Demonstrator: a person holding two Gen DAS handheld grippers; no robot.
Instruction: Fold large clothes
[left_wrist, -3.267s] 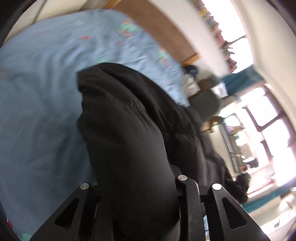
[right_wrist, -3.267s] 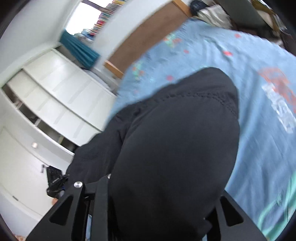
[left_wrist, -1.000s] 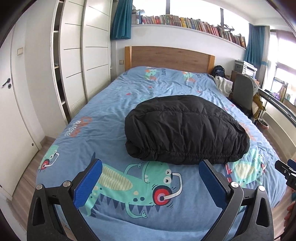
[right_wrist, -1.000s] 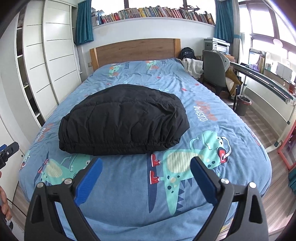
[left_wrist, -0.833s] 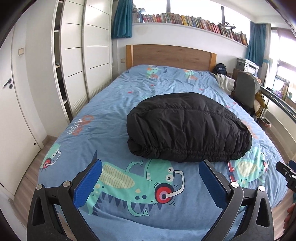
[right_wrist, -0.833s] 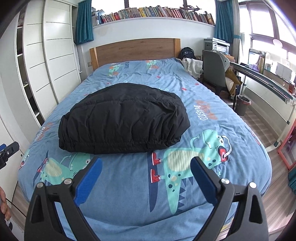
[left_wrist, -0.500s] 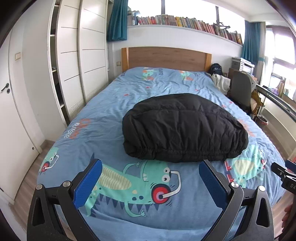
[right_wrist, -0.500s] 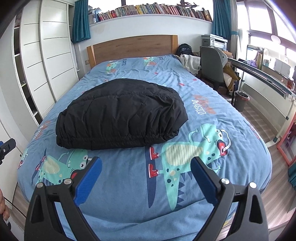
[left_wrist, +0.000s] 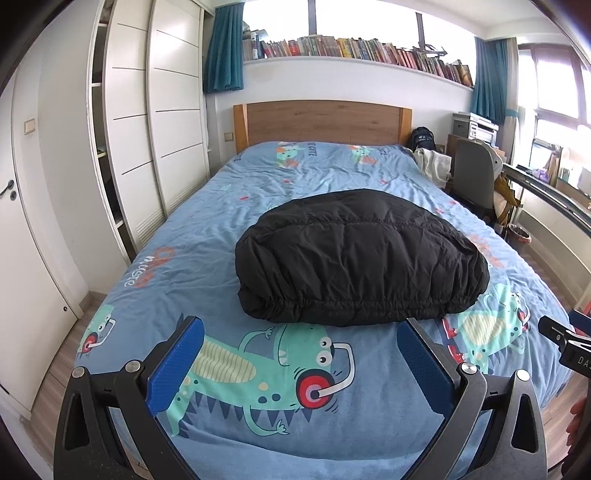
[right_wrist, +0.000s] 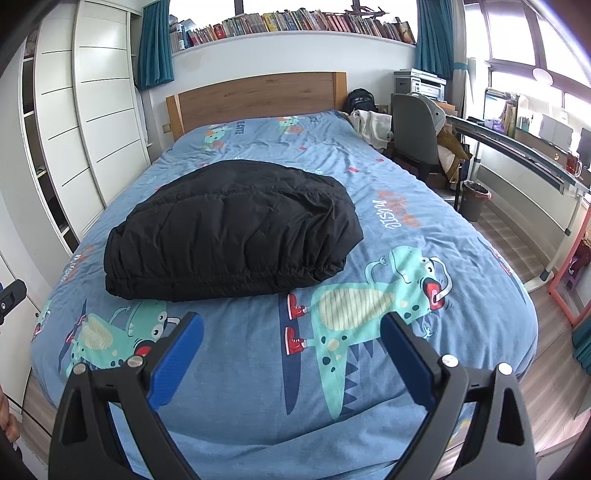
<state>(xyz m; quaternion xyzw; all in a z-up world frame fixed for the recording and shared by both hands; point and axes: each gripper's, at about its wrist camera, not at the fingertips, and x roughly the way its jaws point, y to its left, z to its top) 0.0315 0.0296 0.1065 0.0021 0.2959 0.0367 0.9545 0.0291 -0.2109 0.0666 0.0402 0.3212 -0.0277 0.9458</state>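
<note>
A black puffy jacket (left_wrist: 360, 258) lies folded in a thick bundle in the middle of the bed (left_wrist: 229, 236), its gathered hem facing me. It also shows in the right wrist view (right_wrist: 232, 236). My left gripper (left_wrist: 299, 328) is open and empty, held back above the foot of the bed, short of the jacket. My right gripper (right_wrist: 291, 321) is open and empty, also above the foot of the bed (right_wrist: 424, 236), to the right of the jacket's near edge.
The bed has a blue dinosaur-print cover and a wooden headboard (left_wrist: 321, 122). White wardrobes (left_wrist: 155, 147) stand on the left. A grey chair (right_wrist: 413, 129), a long desk (right_wrist: 517, 147) and a bin (right_wrist: 474, 201) stand on the right.
Both grippers let go of the jacket, which now lies folded on the bed, and drew back to the foot of the bed. In the last second they only shifted slightly.
</note>
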